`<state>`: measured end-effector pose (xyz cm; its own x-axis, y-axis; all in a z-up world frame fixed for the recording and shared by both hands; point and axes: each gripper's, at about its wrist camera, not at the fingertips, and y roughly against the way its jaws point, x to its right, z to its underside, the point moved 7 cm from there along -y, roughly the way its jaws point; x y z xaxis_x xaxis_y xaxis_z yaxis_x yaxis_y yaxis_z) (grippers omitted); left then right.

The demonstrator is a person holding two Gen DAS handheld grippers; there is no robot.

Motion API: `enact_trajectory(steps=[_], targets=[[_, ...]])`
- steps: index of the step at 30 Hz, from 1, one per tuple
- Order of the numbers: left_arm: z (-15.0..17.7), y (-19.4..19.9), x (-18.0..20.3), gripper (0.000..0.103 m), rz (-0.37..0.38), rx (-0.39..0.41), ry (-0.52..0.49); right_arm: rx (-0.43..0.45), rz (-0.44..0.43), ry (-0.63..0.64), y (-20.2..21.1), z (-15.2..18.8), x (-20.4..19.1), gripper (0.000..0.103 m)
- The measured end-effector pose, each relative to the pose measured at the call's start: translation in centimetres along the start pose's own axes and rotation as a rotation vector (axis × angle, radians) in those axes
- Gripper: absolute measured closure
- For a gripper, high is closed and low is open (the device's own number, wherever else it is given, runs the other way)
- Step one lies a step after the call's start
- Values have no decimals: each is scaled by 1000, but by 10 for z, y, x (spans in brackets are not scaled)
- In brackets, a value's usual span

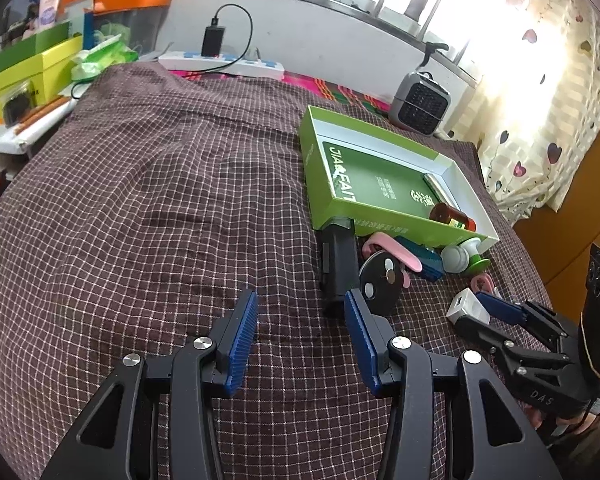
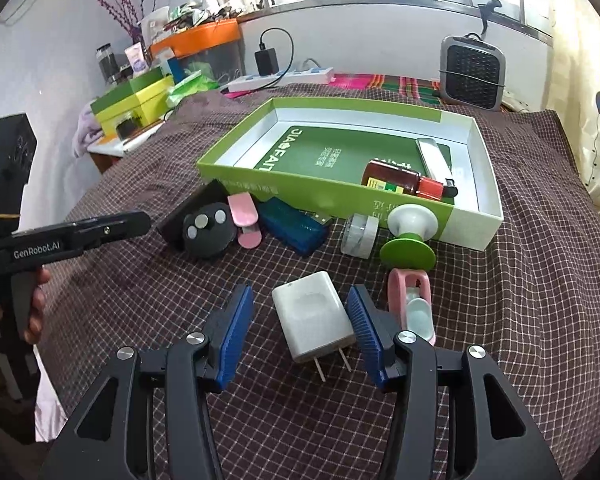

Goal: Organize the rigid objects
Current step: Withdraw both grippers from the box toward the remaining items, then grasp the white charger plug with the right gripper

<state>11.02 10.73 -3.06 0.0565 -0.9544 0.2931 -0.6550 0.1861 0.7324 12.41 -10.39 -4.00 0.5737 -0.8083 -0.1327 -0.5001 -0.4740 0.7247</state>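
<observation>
Covering the bed, a brown checked woven cloth [image 1: 160, 200] wrinkles under the gaping, empty left tongs [image 1: 302, 334]. Right view: right tongs [image 2: 300, 328] agape around a white plastic plug charger [image 2: 314, 322]; shallow green cardboard box [image 2: 236, 152] near, sunlit window behind.

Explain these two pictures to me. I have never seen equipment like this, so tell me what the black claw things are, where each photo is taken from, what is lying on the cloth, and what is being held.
There is no robot: a person holds a two-finger gripper in each hand, with a fisheye camera on each looking along its blue-padded fingers. One picture is from the left gripper, the other from the right gripper.

They work over a checked cloth. On it stands an open green box already containing a brown bottle. In front of the box lie loose things: a black disc, a blue case, a green and white knob and a pink clip.

Nothing is held. The left gripper is open over bare cloth. The right gripper is open around a white charger plug, its left pad clearly apart from it.
</observation>
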Motion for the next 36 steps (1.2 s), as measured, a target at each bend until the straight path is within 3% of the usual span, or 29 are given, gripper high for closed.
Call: enact_trajectory(steps=[13, 15, 17, 28, 36], targets=[[-4, -6, 1, 59, 35, -17, -13, -34, 75, 16, -7, 7, -5, 52], [-5, -6, 1, 59, 36, -18, -16, -34, 89, 15, -7, 6, -4, 56], [-6, -7, 3, 59, 41, -19, -23, -31, 95, 14, -6, 6, -6, 68], [-19, -16, 20, 59, 54, -27, -73, -24, 85, 7, -4, 8, -12, 68], [-28, -29, 23, 59, 10, -37, -93, -23, 74, 6, -2, 10, -14, 68]])
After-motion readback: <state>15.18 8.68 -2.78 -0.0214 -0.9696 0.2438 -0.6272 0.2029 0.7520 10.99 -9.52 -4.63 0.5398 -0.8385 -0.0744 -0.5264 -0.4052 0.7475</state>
